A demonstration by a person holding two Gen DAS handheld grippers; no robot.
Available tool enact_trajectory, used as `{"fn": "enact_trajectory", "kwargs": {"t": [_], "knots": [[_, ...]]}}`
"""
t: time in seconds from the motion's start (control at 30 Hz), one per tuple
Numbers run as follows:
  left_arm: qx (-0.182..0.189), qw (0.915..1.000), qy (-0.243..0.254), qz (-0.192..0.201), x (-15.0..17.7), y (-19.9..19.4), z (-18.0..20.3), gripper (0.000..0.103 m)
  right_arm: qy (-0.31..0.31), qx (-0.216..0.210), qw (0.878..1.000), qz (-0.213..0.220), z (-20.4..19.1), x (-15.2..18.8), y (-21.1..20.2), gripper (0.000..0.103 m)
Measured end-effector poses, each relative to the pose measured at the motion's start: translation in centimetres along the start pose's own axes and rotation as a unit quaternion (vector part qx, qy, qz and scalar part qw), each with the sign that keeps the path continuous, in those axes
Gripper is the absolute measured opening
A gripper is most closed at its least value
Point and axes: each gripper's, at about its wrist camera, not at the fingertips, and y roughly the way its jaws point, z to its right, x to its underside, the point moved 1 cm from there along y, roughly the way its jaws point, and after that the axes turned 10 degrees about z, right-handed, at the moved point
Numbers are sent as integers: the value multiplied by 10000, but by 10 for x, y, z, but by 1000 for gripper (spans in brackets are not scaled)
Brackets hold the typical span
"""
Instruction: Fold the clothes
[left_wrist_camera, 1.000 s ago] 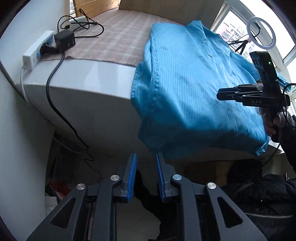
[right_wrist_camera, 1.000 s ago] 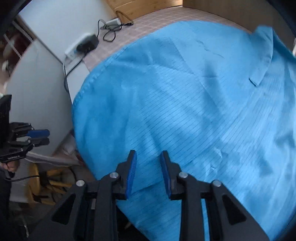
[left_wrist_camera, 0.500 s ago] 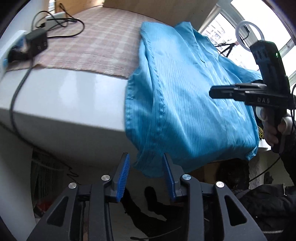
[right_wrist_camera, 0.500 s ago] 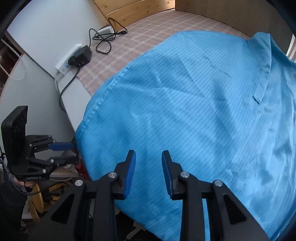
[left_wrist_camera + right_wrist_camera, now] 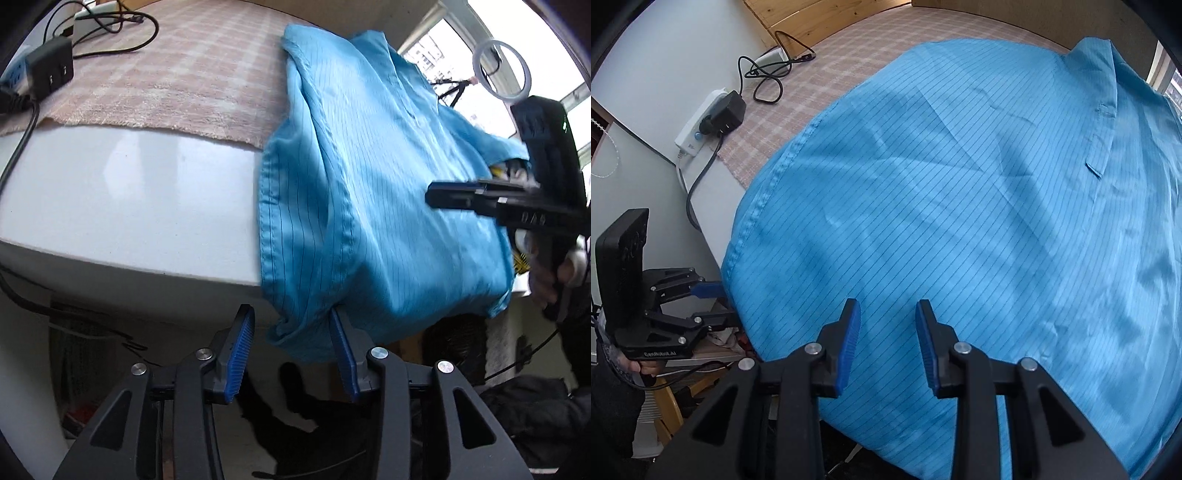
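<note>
The blue shirt [image 5: 388, 192] is spread on the table [image 5: 122, 192], its corner hung over the edge. The corner is framed by the left gripper [image 5: 291, 350], whose fingers have just been spread and are not yet pinched. The right gripper [image 5: 888, 339] is held over the shirt, fingers apart on nothing.

"DAS" on right claw [image 5: 532, 218]; "GenRobot.AI" on left claw [image 5: 661, 353].

Surface: white table [image 5: 122, 192], pink checked cloth [image 5: 192, 70] over its far part.
Wall: plain white [image 5: 683, 48]; wood panelling [image 5: 820, 18] behind.
Window: bright daylight [image 5: 476, 40], right.
Extras: power strip [image 5: 698, 129], ring light [image 5: 503, 70].
</note>
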Motion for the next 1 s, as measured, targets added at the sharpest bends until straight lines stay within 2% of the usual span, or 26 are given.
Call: {"fn": "enact_trajectory", "kwargs": {"t": [0.17, 0.2, 0.23, 0.3, 0.33, 0.4, 0.53, 0.57, 0.7, 0.77, 0.9, 1.0], "knots": [[-22, 9999, 135, 29, -1, 1, 7, 39, 23, -69, 9999, -79, 1, 1, 4, 33], [10, 9999, 127, 47, 0, 0, 7, 37, 7, -76, 9999, -102, 1, 0, 5, 33], [68, 9999, 107, 58, 0, -1, 6, 28, -9, -83, 9999, -125, 1, 0, 5, 33], [102, 9999, 108, 78, 1, -3, 6, 21, -9, -122, 9998, -138, 3, -10, 4, 33], [97, 9998, 132, 97, 1, -4, 7, 14, 25, -118, 9999, -112, 5, -21, 2, 33], [70, 9995, 234, 176, 1, -8, 12, 8, 122, -89, 9999, -32, 9, -48, -2, 34], [178, 9985, 398, 344, -1, -22, 27, 6, 365, 75, 9988, 326, 11, -118, -3, 56], [207, 9981, 438, 387, -2, -26, 30, 6, 420, 139, 9982, 393, 11, -134, 1, 56], [292, 9962, 628, 522, -7, -38, 43, 5, 356, 557, 9974, 278, -2, -192, 37, 56], [347, 9955, 708, 532, -9, -41, 45, 5, 173, 992, 9949, 74, -8, -212, 61, 57], [373, 9946, 800, 538, -11, -45, 47, 5, -151, 1765, 9836, -346, -12, -230, 101, 57], [366, 9946, 816, 525, -11, -45, 46, 5, -141, 2043, 9769, -608, -8, -235, 120, 57]]}}
